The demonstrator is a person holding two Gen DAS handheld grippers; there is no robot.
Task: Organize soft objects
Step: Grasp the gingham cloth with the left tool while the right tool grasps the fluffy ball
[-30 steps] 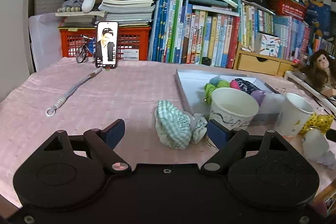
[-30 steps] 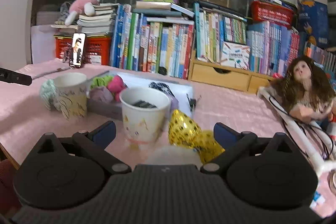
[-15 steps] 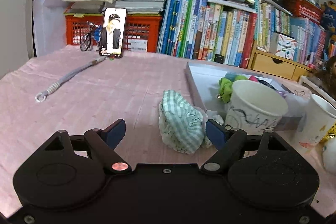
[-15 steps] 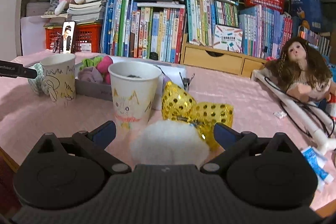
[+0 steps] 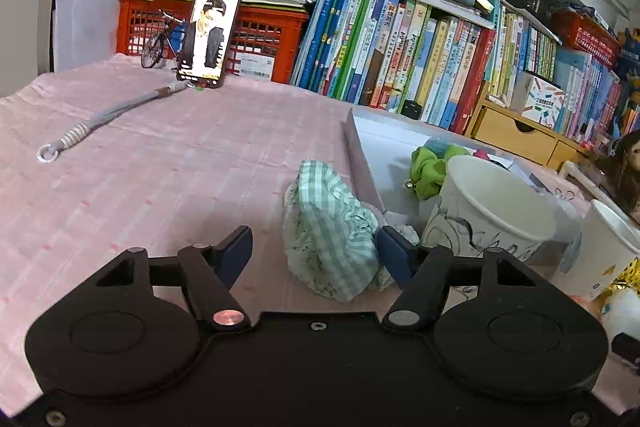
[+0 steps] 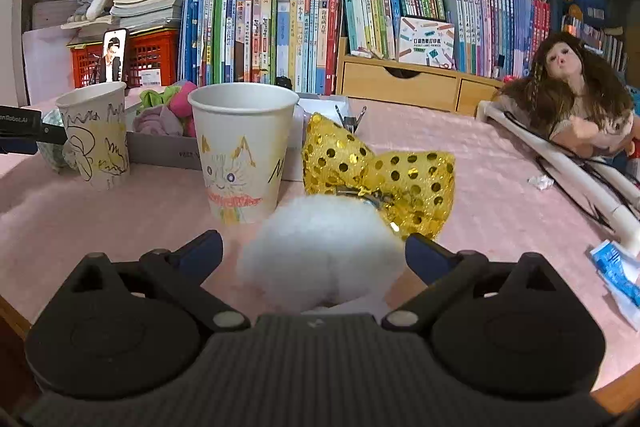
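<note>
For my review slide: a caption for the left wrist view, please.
Left gripper closing around a green checked cloth on the pink tablecloth, beside a paper cup.

- The table (image 5: 168,167) wears a pink, faintly striped cloth.
- On it lie a green checked cloth bundle (image 5: 328,231), a grey strap with a ring (image 5: 92,123) and a shallow grey box (image 5: 360,151).
- Two paper cups (image 6: 242,151) stand near the box.
- A gold sequinned bow (image 6: 380,175) touches a white fluffy ball (image 6: 324,251).
- A doll (image 6: 576,95) lies at the far right edge.

Both wrist views — low, facing bookshelf (image 5: 400,39).
</note>
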